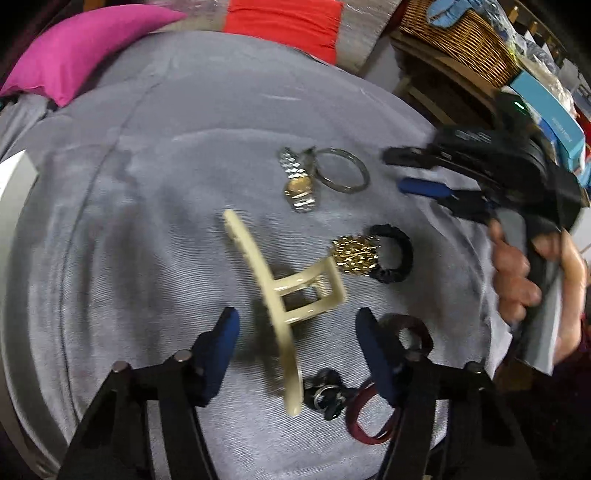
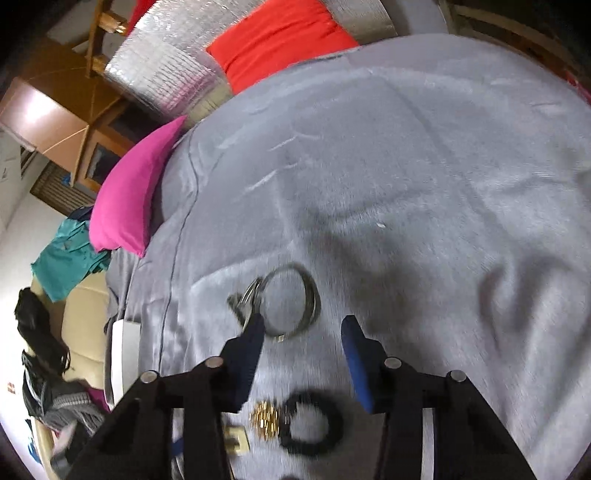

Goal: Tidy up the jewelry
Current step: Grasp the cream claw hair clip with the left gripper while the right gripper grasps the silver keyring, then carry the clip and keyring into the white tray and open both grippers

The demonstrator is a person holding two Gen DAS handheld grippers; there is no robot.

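The left gripper (image 1: 297,350) is spread wide with nothing held. Its 2 blue pads (image 1: 221,343) feel soft-looking and flat. Right between them lies a long cream plastic claw clip (image 1: 284,291), smooth and curved, with little teeth along 1 edge. Just under the right pad sit dark red plastic hoops (image 1: 373,417), and beside them a small black knotted piece with a metal ring (image 1: 327,397); it is too blurry to say more.

A bit farther, past the clip, is a black fuzzy hair tie with a bumpy gold bead bunch (image 1: 373,254). It touches the clip's square end. Farther still lie a shiny silver and gold metal watch (image 1: 297,181) and a thin round silver metal bangle (image 1: 341,170), touching each other.

All of it rests on a soft gray fuzzy blanket (image 1: 147,184). None of the jewelry is in a box or tray.

The right gripper (image 2: 303,325) is also spread wide and holds nothing. The bangle (image 2: 295,299) lies just past its left pad, and the hair tie (image 2: 306,424) lies close under it. A hand (image 1: 517,280) grips its handle.

Far off are a smooth pink pillow (image 1: 77,48), a red cushion (image 1: 284,26), and a brown woven wicker basket (image 1: 465,40) holding something blue.
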